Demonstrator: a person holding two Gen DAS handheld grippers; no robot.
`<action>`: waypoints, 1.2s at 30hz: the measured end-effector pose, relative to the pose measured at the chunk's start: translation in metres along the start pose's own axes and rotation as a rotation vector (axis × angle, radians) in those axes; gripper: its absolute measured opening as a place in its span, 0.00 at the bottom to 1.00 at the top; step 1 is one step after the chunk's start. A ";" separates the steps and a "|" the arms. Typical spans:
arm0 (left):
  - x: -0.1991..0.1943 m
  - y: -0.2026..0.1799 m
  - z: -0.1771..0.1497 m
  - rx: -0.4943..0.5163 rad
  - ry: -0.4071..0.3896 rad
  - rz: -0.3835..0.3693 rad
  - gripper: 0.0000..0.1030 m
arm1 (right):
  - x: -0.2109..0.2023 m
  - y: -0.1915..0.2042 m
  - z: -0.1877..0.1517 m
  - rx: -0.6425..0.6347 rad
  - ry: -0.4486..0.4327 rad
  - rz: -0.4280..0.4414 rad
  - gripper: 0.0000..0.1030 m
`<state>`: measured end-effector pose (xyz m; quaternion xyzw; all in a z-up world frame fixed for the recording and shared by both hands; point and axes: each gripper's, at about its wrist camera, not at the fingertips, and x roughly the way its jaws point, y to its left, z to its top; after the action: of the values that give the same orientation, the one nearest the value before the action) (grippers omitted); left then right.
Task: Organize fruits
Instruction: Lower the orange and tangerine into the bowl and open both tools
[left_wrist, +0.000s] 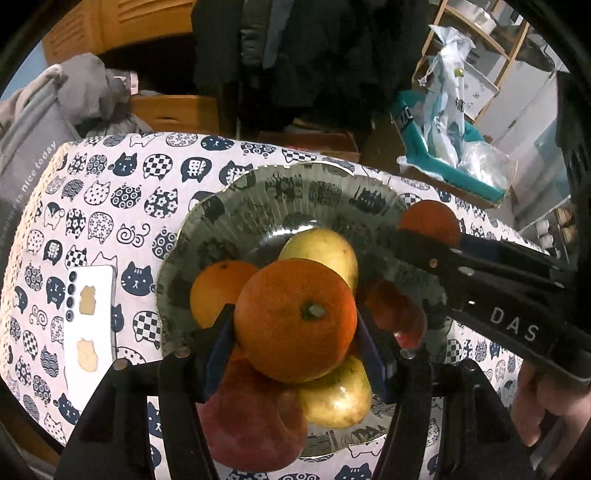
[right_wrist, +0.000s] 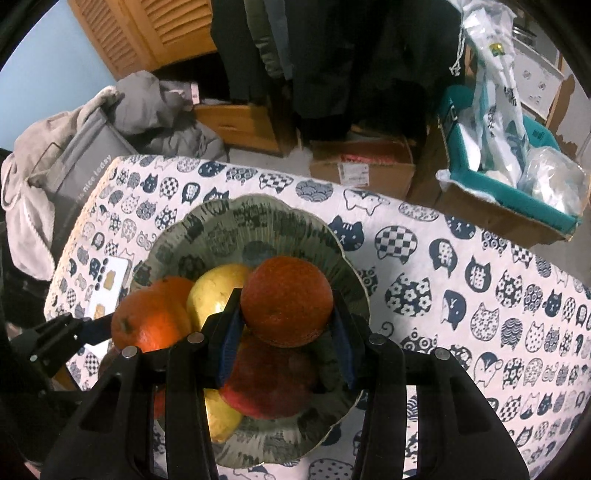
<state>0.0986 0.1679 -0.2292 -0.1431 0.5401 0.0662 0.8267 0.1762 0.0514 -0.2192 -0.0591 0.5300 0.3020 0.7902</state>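
- Fruit fills a scalloped grey-green ceramic bowl (right_wrist: 332, 258) standing on a surface covered with a white cloth printed with navy cat heads (right_wrist: 480, 295).
- The left claw (left_wrist: 295, 343) pinches a round bright orange with a green stem stub (left_wrist: 295, 317) between its blue pads; the stem end faces the left wrist camera, tipped slightly to the right.
- This orange sits above the pile, over a red apple (left_wrist: 255, 417) and a yellow-green pear-like fruit (left_wrist: 336, 395).
- Whether the orange touches the fruit under it cannot be told.
- The right claw (right_wrist: 286, 332) pinches a darker round orange (right_wrist: 288, 301), its blue pads pressed against both sides; no stem shows on it, so its axis cannot be told.
- That orange hangs over the bowl's middle, above a red fruit (right_wrist: 266, 380).
- A second yellow-green fruit (left_wrist: 321, 251) lies further back in the bowl, long axis tilted up toward the left in the left wrist view.
- Another orange (left_wrist: 214, 288) rests at the bowl's left side, with a small dark dot near its top.
- One more red fruit (left_wrist: 399, 310) lies at the right of the pile.
- A white phone with a row of camera lenses (left_wrist: 92, 317) lies flat on the cloth just left of the bowl, long axis running away from the camera.
- A hand (left_wrist: 543, 402) shows at the right edge of the left wrist view.
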 end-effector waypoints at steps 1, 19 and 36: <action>0.000 -0.001 0.000 0.002 -0.003 0.002 0.62 | 0.003 0.000 -0.001 -0.001 0.008 0.002 0.43; -0.015 0.003 -0.003 -0.021 -0.017 -0.012 0.77 | 0.001 -0.003 -0.001 0.026 0.012 0.037 0.55; -0.081 -0.009 -0.003 -0.010 -0.159 -0.028 0.77 | -0.082 0.005 0.002 -0.036 -0.139 -0.104 0.60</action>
<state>0.0649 0.1623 -0.1548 -0.1490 0.4702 0.0685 0.8672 0.1544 0.0220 -0.1455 -0.0798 0.4646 0.2735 0.8384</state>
